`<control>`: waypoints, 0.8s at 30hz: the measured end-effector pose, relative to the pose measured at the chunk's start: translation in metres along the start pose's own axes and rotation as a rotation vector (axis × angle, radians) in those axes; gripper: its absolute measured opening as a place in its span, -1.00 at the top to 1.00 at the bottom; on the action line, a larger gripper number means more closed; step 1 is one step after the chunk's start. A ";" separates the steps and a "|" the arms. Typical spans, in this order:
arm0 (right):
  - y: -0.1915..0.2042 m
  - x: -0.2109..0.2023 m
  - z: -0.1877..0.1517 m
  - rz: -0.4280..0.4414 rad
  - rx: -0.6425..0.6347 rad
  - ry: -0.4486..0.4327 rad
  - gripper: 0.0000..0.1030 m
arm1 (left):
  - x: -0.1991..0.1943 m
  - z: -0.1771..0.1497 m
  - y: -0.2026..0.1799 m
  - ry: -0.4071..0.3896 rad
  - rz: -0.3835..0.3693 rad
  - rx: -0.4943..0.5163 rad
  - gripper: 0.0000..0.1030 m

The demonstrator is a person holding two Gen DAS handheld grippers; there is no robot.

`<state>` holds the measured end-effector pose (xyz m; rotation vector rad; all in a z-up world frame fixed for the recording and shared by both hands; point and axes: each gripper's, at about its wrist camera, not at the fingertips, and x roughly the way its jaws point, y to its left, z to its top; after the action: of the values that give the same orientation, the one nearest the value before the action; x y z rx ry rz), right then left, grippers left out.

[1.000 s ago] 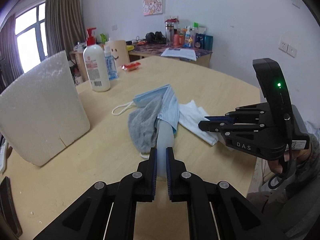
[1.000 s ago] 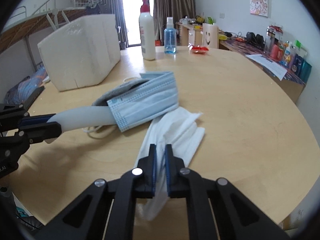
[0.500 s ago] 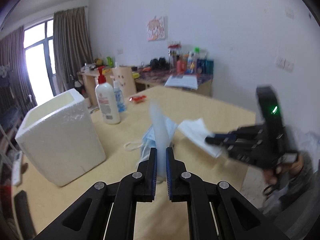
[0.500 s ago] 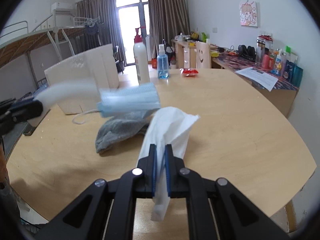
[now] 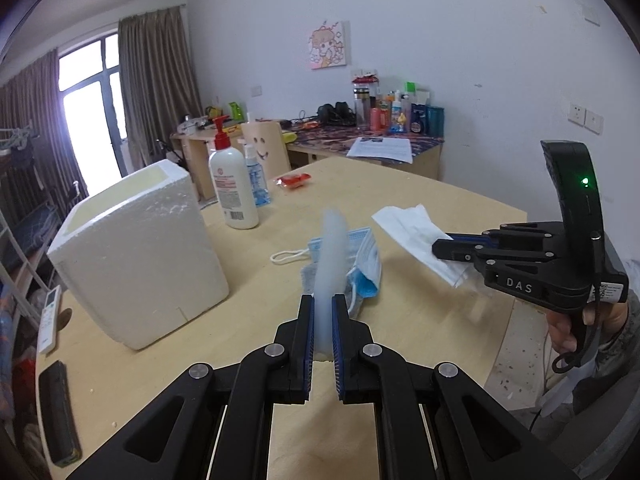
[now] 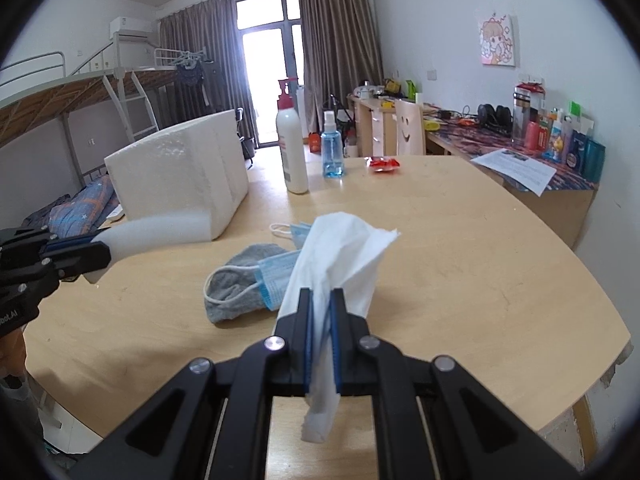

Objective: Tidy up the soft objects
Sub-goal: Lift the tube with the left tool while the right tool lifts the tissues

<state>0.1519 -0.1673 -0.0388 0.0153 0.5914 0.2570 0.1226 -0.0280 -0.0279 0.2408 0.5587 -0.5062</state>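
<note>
My left gripper [image 5: 322, 304] is shut on a white foam strip [image 5: 332, 248] that sticks up and forward above the table. My right gripper [image 6: 320, 300] is shut on a white tissue [image 6: 340, 248], held in the air with one end hanging below the jaws. In the left wrist view the right gripper [image 5: 436, 248] hovers at the right with the tissue [image 5: 408, 224]. On the wooden table [image 6: 460, 260] lie a grey cloth [image 6: 236, 296] and a blue face mask [image 6: 276, 276] partly over it. An open white foam box [image 5: 136, 248] stands to the left.
A pump bottle [image 5: 234, 184], a blue spray bottle [image 5: 256, 180] and a red packet [image 5: 294, 179] stand farther back. A remote [image 5: 50, 318] and a black bar [image 5: 58, 412] lie by the table's left edge. A smiley-faced chair [image 6: 410, 128] and a cluttered desk sit behind.
Both grippers rose off the table. The foam strip came out from under the mask, the tissue lifted clear, and the mask dropped onto the grey cloth.
</note>
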 end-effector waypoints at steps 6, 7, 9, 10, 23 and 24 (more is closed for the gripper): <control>0.006 -0.004 0.005 0.022 -0.009 -0.021 0.80 | -0.011 -0.003 0.007 -0.026 0.030 -0.030 0.83; 0.008 -0.004 0.006 0.027 -0.013 -0.026 0.80 | -0.012 -0.002 0.007 -0.027 0.036 -0.033 0.83; 0.010 -0.006 0.009 0.036 -0.018 -0.035 0.80 | -0.016 0.000 0.011 -0.039 0.049 -0.038 0.83; 0.011 -0.007 0.011 0.040 -0.022 -0.041 0.80 | -0.019 0.001 0.012 -0.048 0.058 -0.043 0.83; 0.038 -0.013 0.034 0.125 -0.088 -0.111 0.80 | -0.059 0.010 0.039 -0.167 0.248 -0.170 0.83; 0.041 -0.013 0.036 0.134 -0.095 -0.116 0.80 | -0.062 0.010 0.041 -0.177 0.273 -0.180 0.83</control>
<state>0.1522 -0.1290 0.0018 -0.0216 0.4630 0.4115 0.1026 0.0276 0.0187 0.0967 0.3881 -0.2077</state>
